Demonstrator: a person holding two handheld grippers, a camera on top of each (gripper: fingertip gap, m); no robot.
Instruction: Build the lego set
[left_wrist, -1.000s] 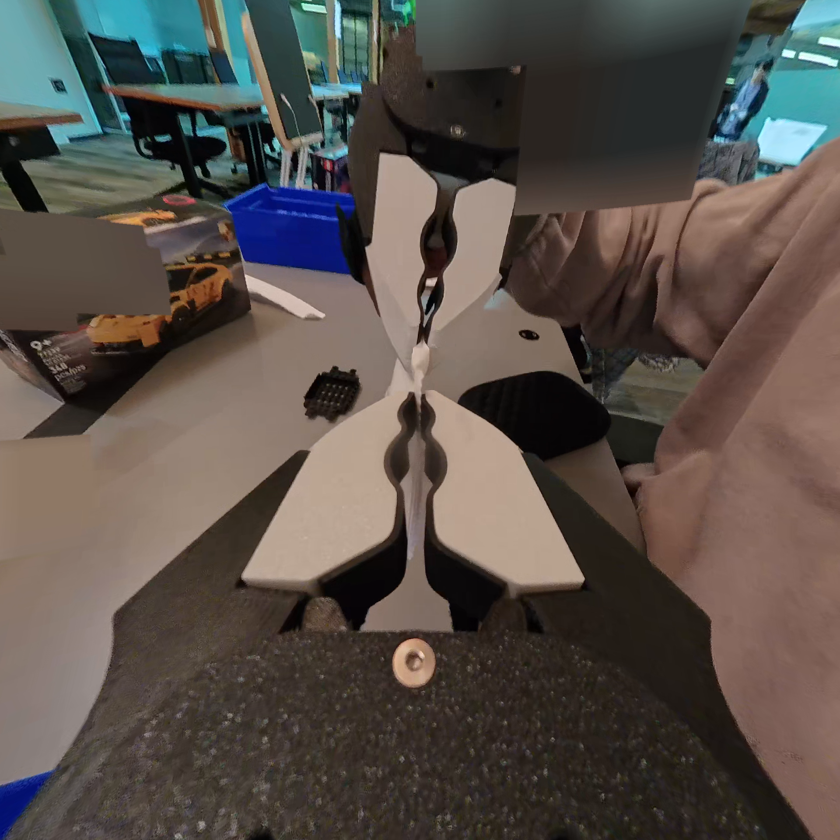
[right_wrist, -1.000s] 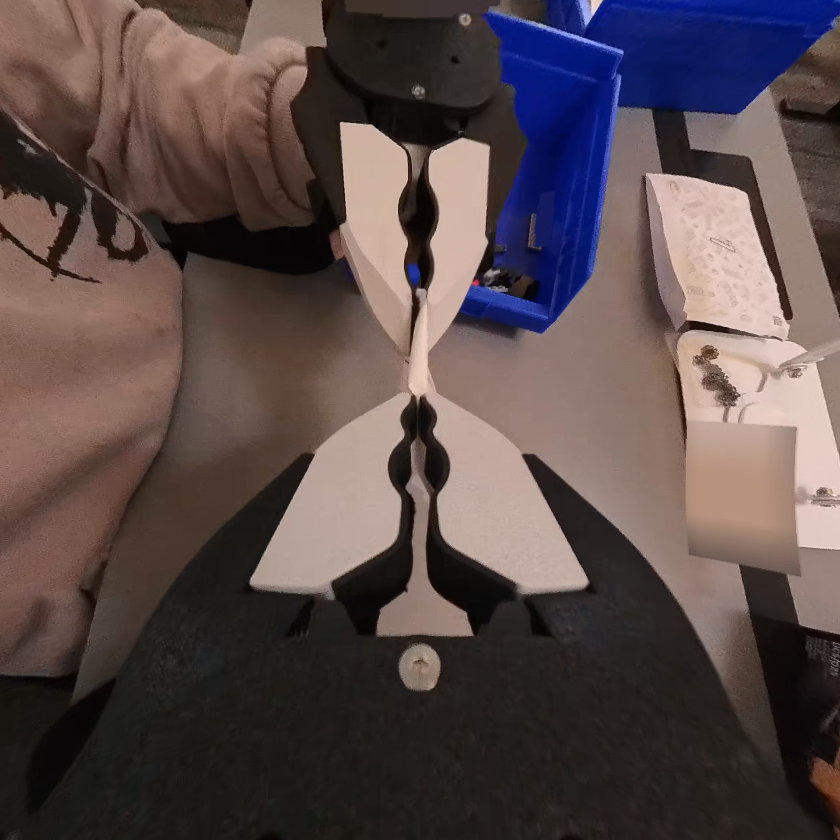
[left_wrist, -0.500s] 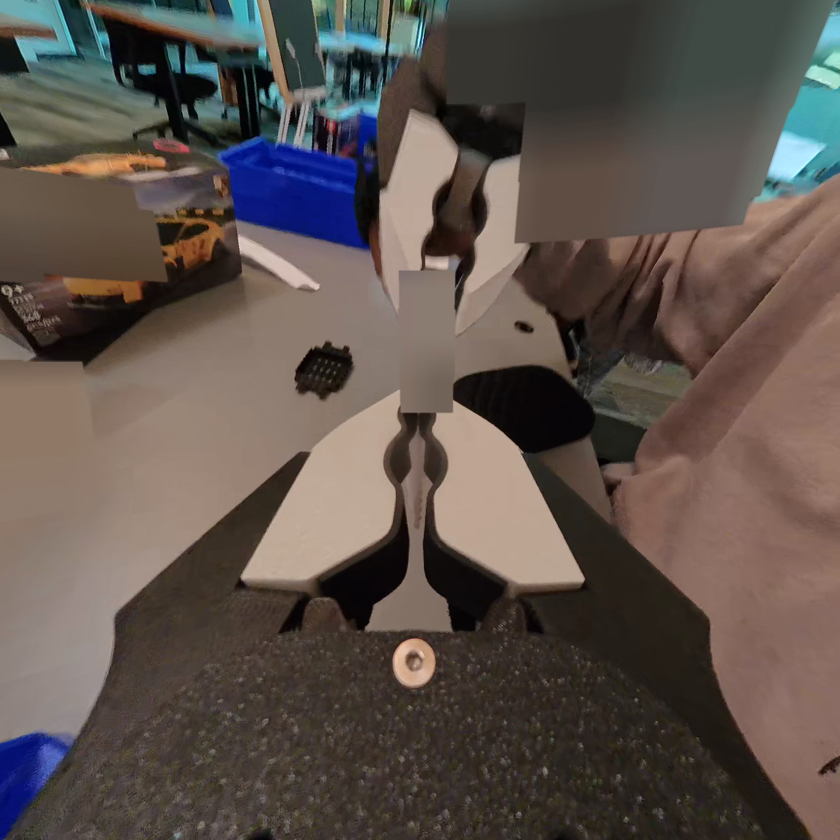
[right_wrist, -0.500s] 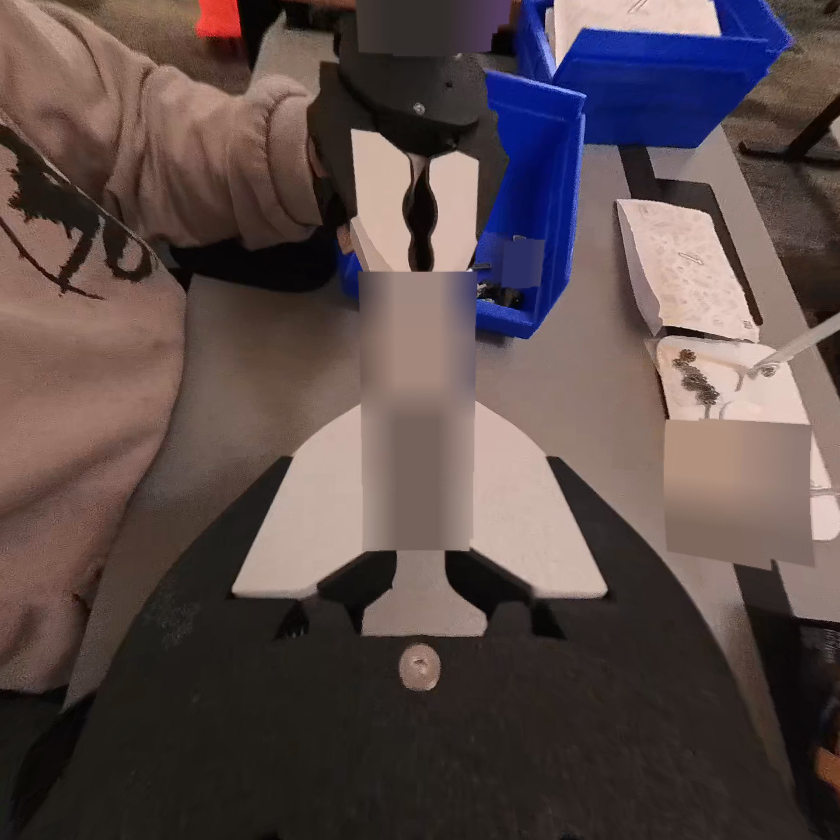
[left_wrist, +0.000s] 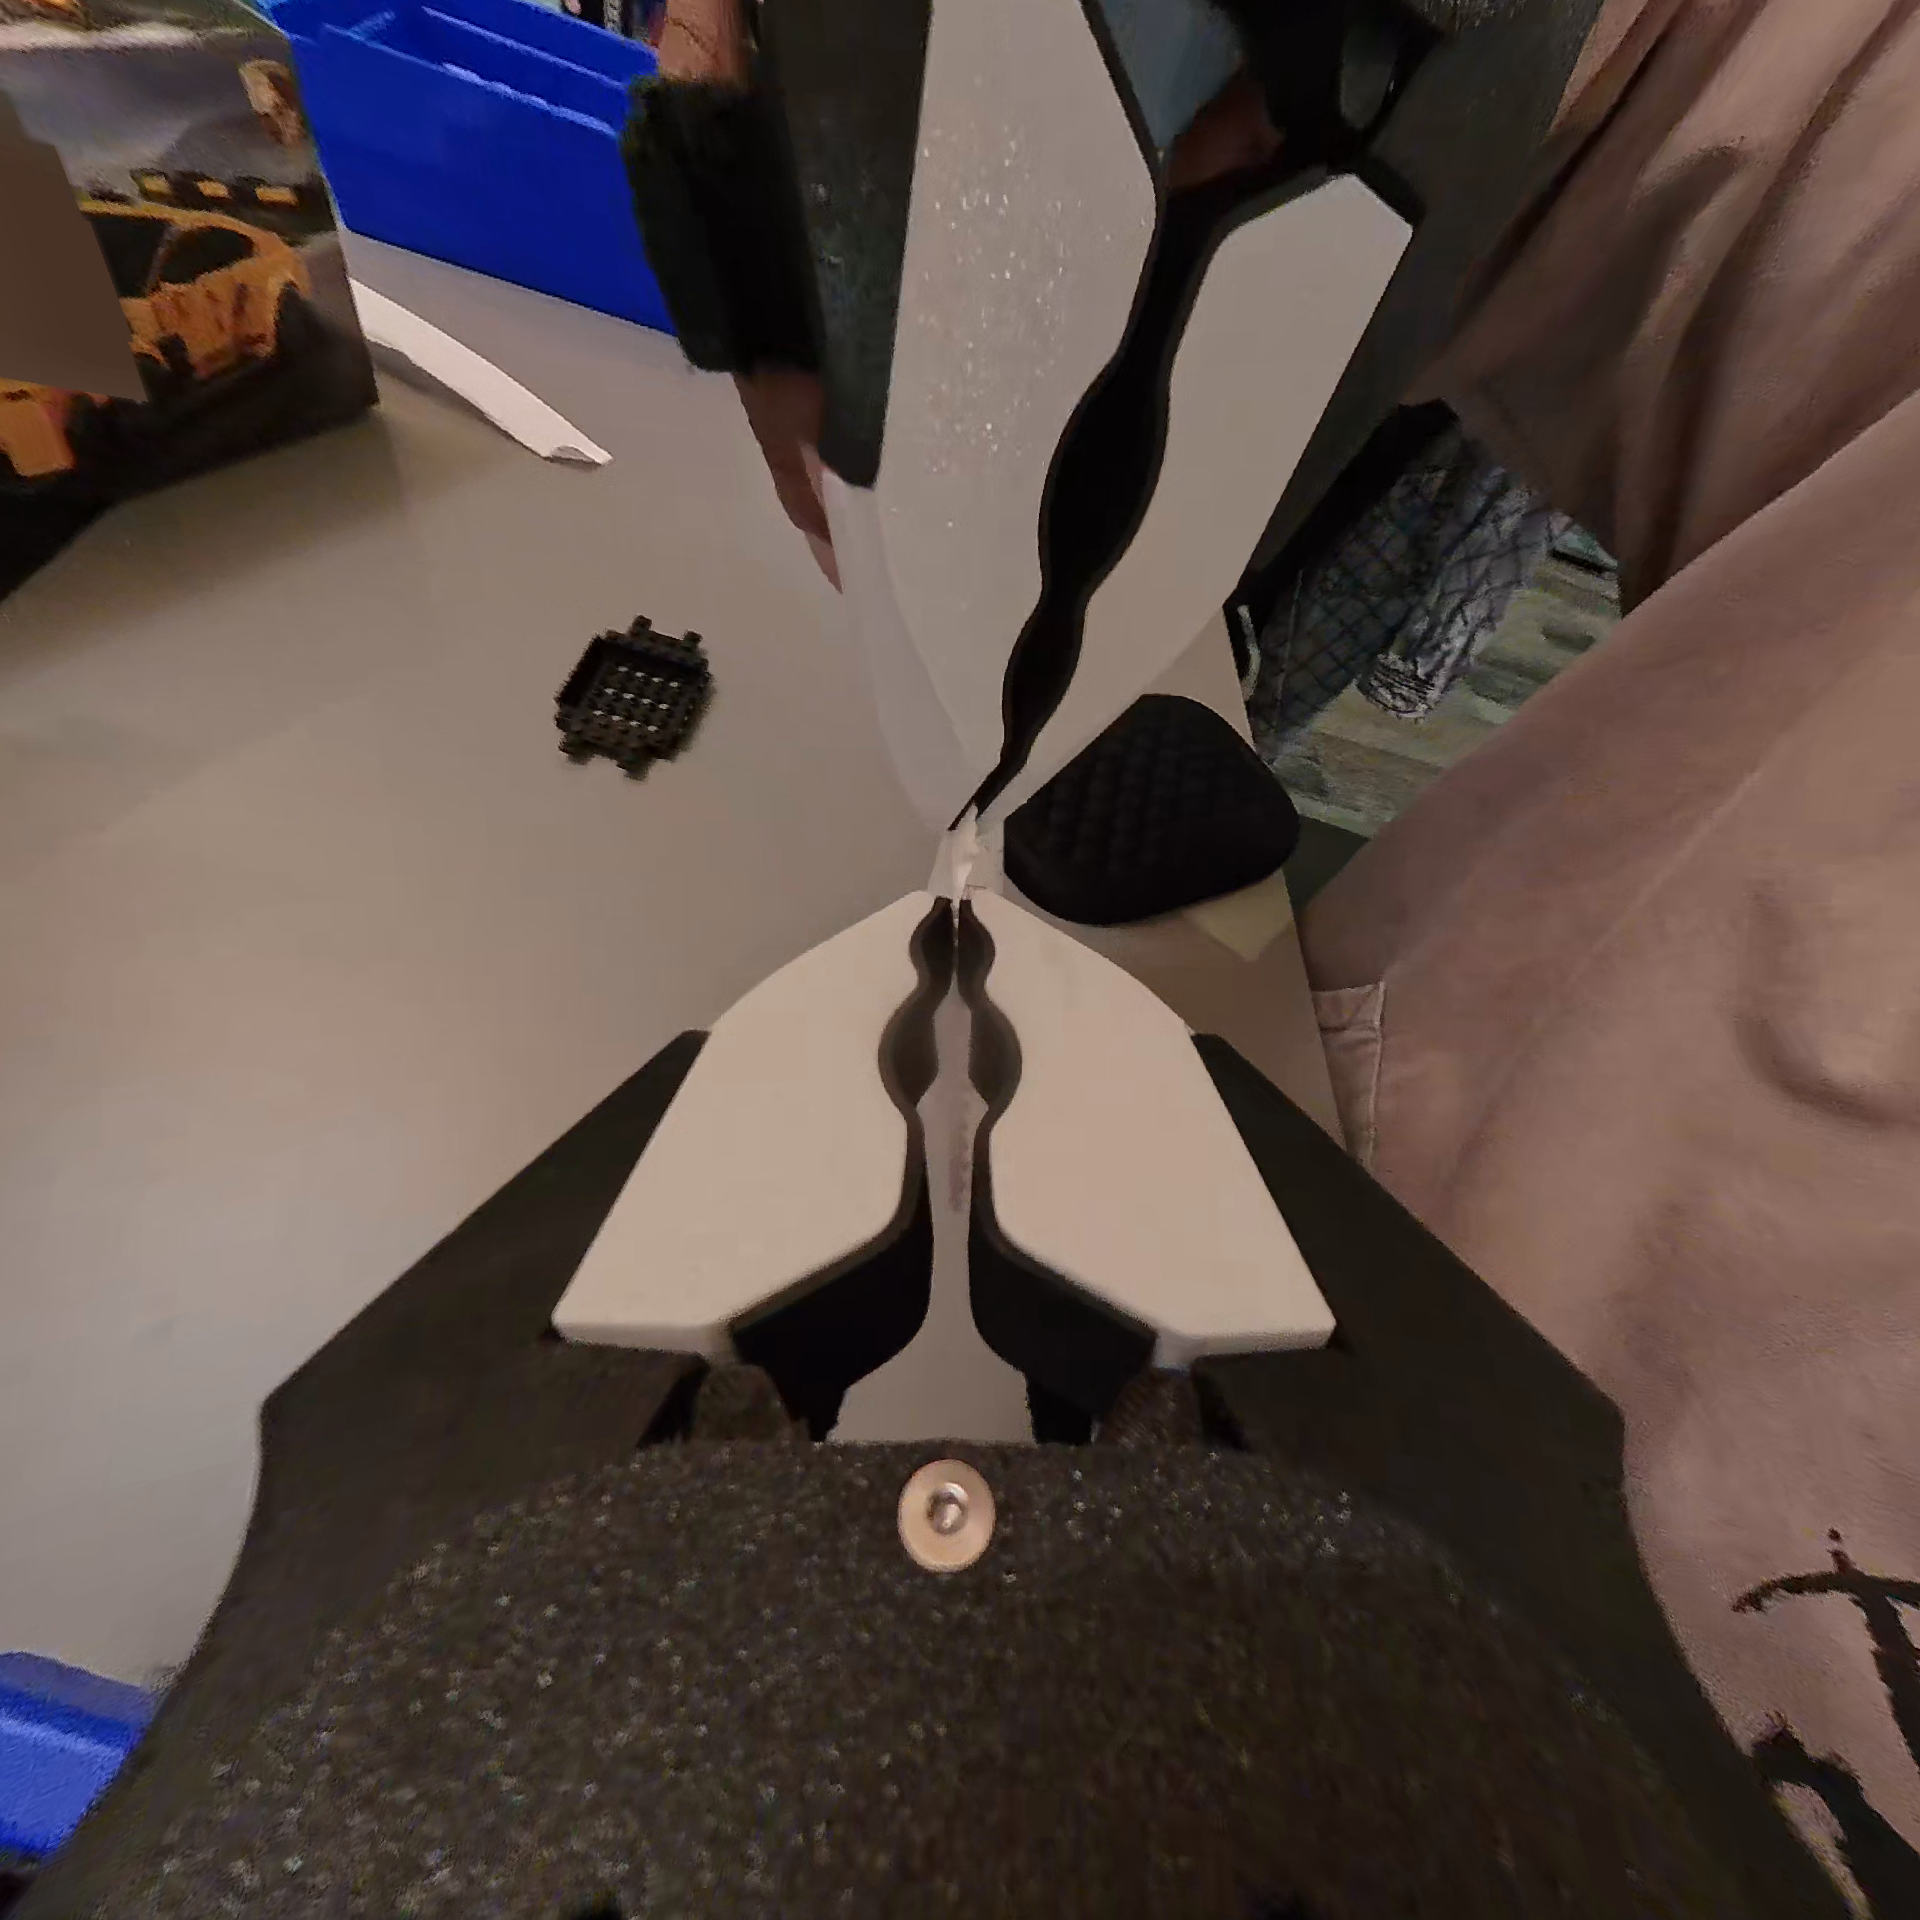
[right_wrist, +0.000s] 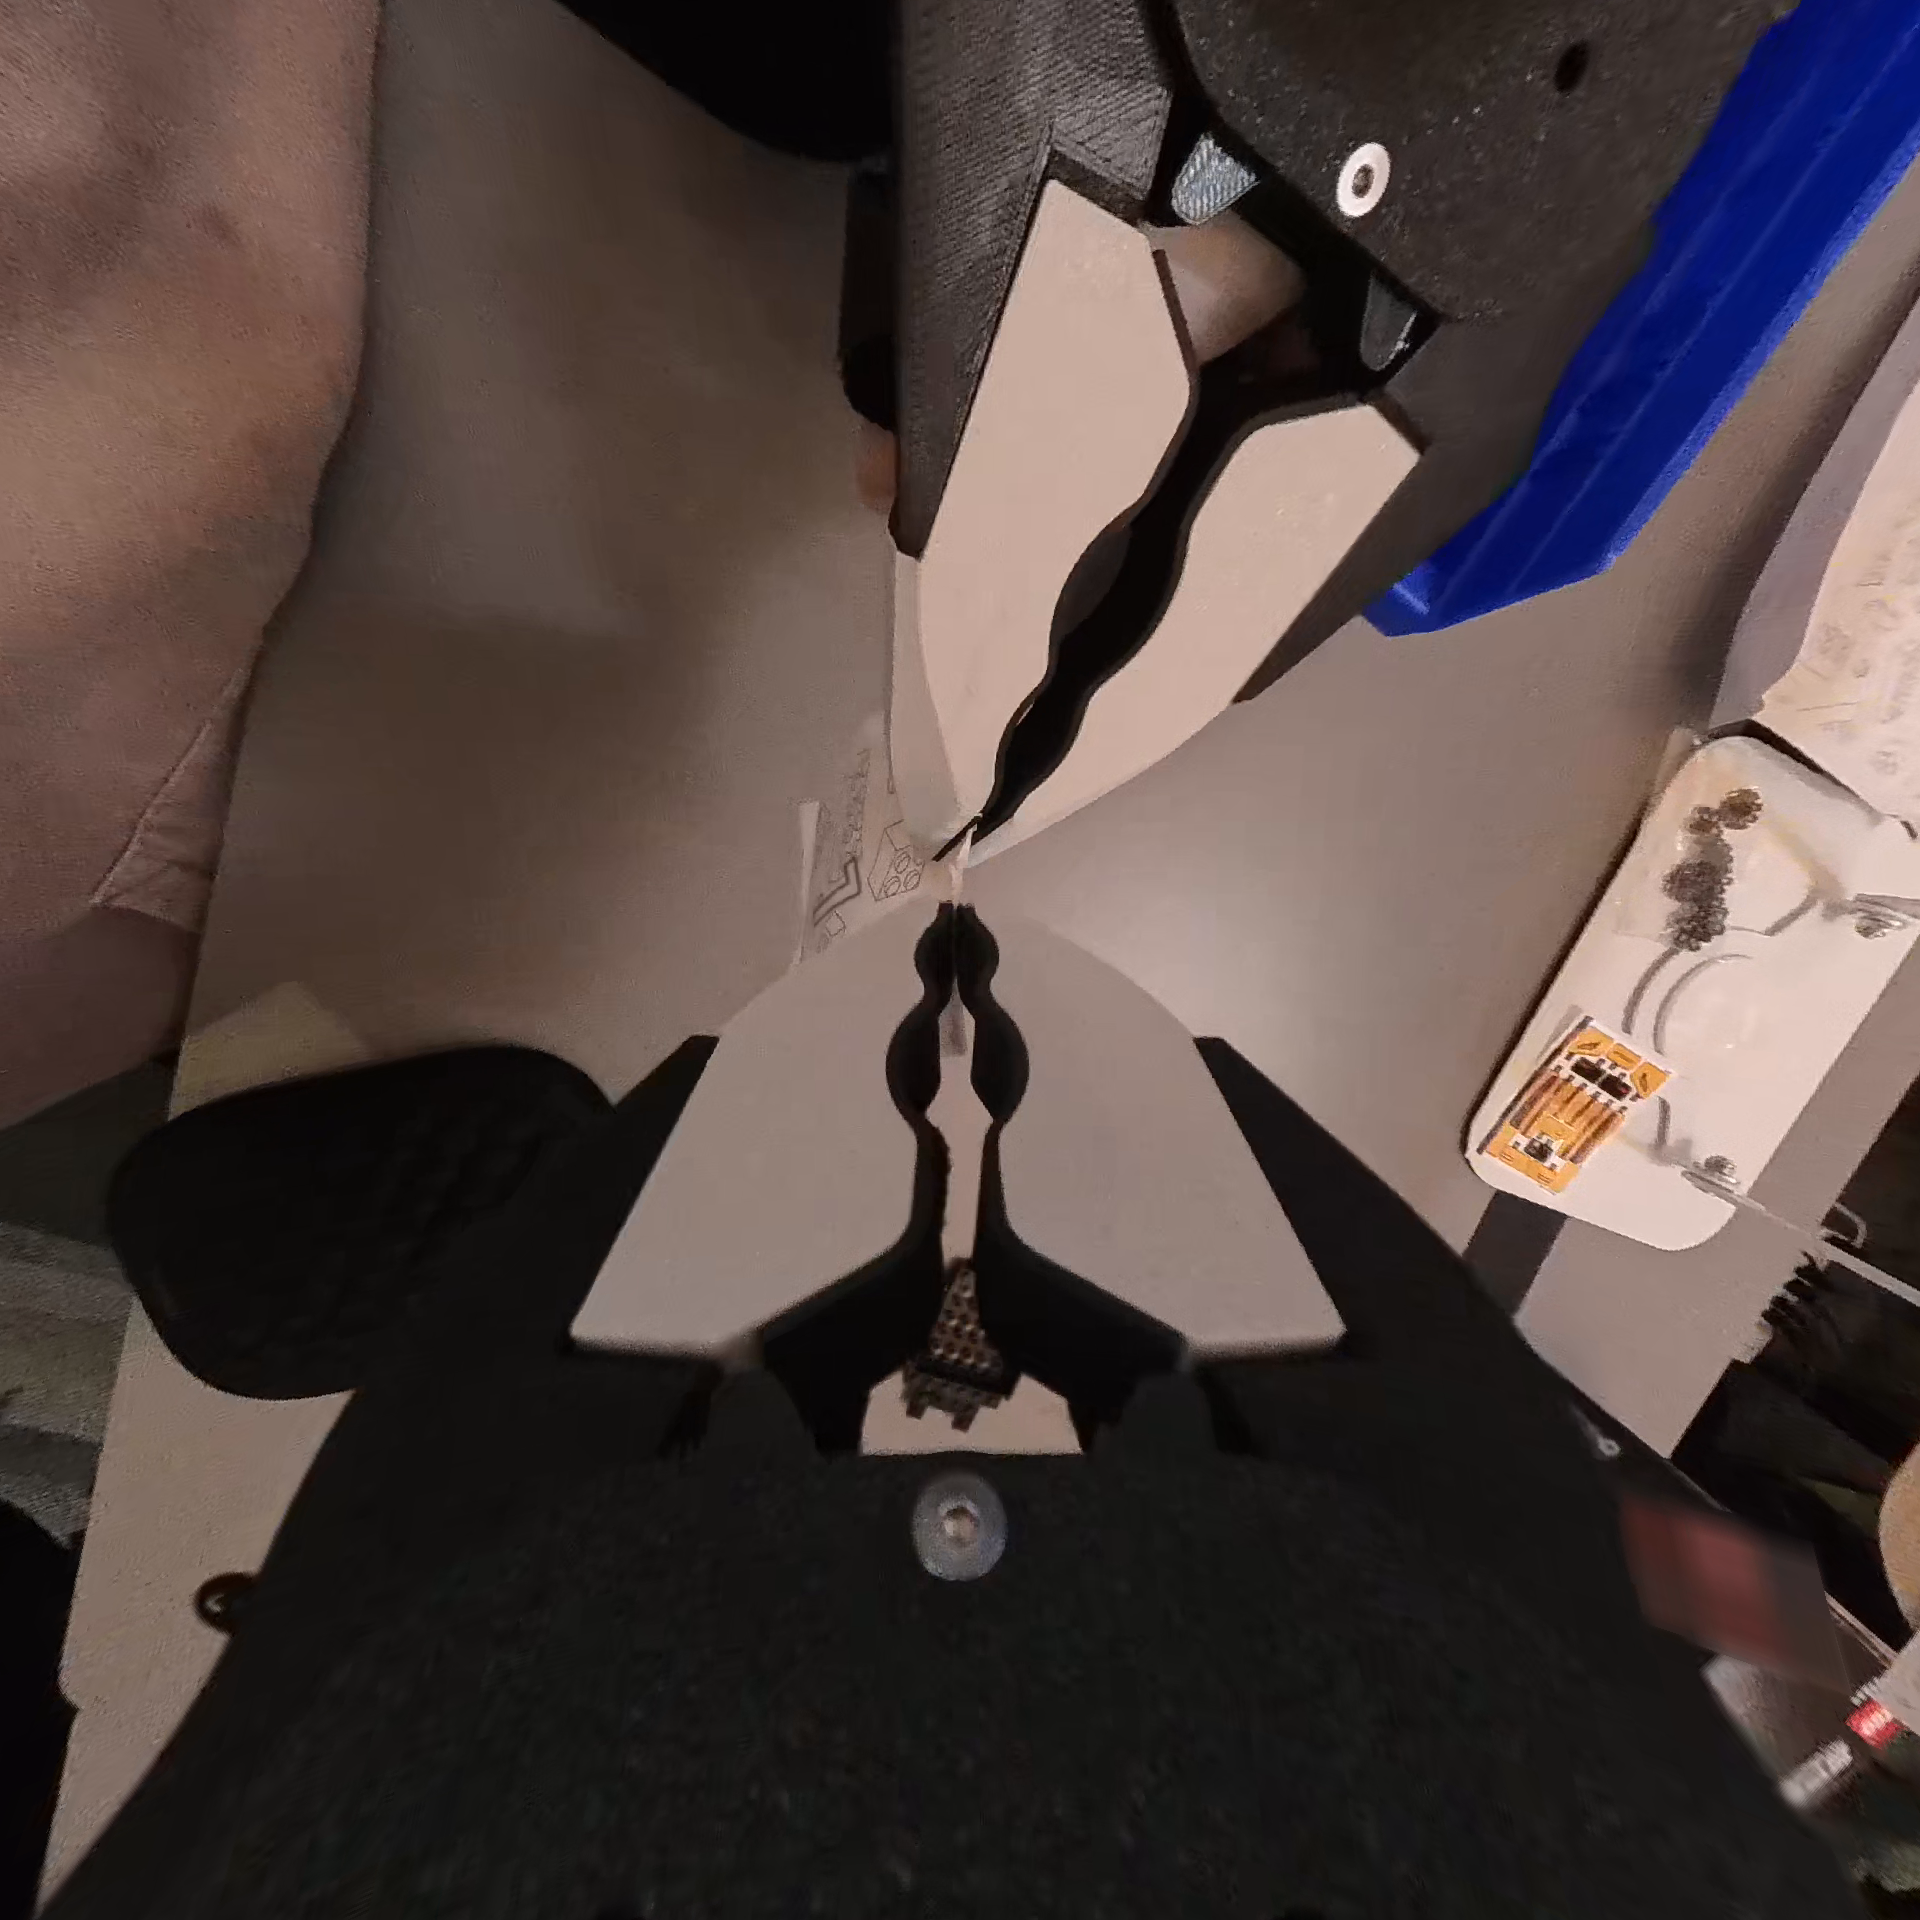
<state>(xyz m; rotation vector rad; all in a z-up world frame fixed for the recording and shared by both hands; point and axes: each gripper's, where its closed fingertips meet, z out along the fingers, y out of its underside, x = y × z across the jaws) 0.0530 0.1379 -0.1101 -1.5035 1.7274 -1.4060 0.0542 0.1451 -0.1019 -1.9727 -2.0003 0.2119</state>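
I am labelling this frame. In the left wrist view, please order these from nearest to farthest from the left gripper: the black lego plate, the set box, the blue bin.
From the left gripper:
1. Black lego plate, on the grey table, ahead and left.
2. Set box, far left, picturing a yellow car.
3. Blue bin, at the table's back, beyond the box.

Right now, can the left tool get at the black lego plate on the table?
Probably not yet: the left tool is shut on a paper bag, which the right tool also grips. The black plate lies uncovered.

place: workshop-like bench | evidence: grey table (left_wrist: 260, 935); blue parts bins (left_wrist: 488, 156); set box (left_wrist: 187, 270)
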